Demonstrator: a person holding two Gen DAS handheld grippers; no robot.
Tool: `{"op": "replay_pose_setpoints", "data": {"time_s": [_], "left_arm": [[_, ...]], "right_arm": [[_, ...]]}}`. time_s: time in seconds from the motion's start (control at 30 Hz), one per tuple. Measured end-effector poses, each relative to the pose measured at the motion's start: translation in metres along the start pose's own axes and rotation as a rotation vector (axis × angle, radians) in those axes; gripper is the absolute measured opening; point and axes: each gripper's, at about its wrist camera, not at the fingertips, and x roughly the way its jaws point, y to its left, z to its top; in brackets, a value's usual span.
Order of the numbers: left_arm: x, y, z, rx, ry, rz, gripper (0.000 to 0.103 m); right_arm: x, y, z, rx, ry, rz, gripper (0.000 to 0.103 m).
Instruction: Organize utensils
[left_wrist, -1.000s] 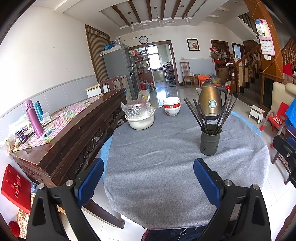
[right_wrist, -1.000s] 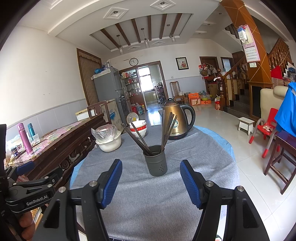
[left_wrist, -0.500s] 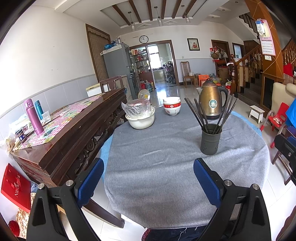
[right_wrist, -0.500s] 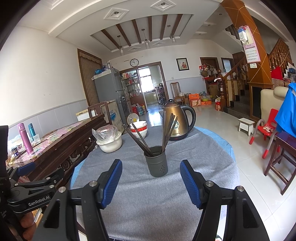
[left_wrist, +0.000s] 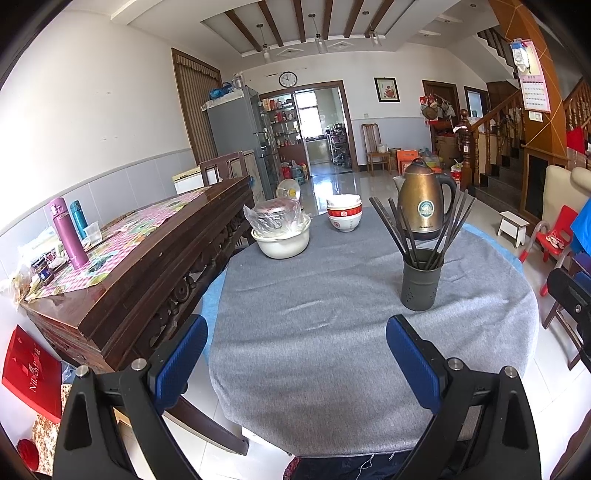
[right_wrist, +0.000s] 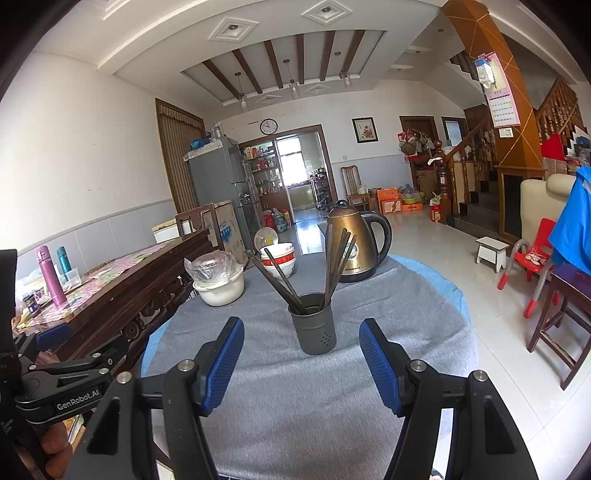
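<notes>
The right gripper (right_wrist: 301, 354) hangs above the near part of the round table (right_wrist: 424, 332), its blue-padded jaws standing wide apart with nothing between them but grey tablecloth. Straight beyond the gap, on the cloth and clear of both pads, stands the dark perforated utensil holder (right_wrist: 317, 325), upright, with a spray of dark chopsticks (right_wrist: 338, 266) fanning out of it to left and right.

The left gripper (left_wrist: 293, 349) sits further to the left, over the table's near edge, jaws likewise spread wide and holding nothing. From its view the utensil holder (left_wrist: 421, 282) stands ahead and to the right of its right pad, well apart from it. In the right wrist view the left gripper's black body shows at the lower left, with a bit of the person's hand (right_wrist: 55, 448) gripping it.

Behind the holder is a bronze electric kettle (left_wrist: 424, 201); to its left, a stack of red-and-white bowls (left_wrist: 344, 213), then a white basin (left_wrist: 282, 240) holding a metal pot wrapped in clear plastic. A carved dark-wood sideboard (left_wrist: 147, 254) runs beside the table's left side, carrying a pink flask (left_wrist: 68, 234) and a teal one.

Against the frames of a second ago, nothing has shifted: both grippers are parked in the same spots at the same spread, and holder, chopsticks, kettle and bowls lie as they did.
</notes>
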Motion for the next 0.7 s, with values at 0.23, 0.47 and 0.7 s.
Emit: {"op": "replay_pose_setpoints", "data": {"time_s": [0.23, 0.47, 0.7], "left_arm": [[0.000, 0.001, 0.000, -0.003, 0.002, 0.000, 0.097], [0.001, 0.000, -0.001, 0.000, 0.005, -0.004, 0.097], [0.042, 0.011, 0.003, -0.091, 0.069, -0.043, 0.097]], "right_arm": [[0.000, 0.000, -0.001, 0.000, 0.001, 0.001, 0.069], [0.003, 0.001, 0.000, -0.007, -0.006, -0.003, 0.069], [0.046, -0.015, 0.013, -0.028, 0.037, -0.053, 0.069]]}}
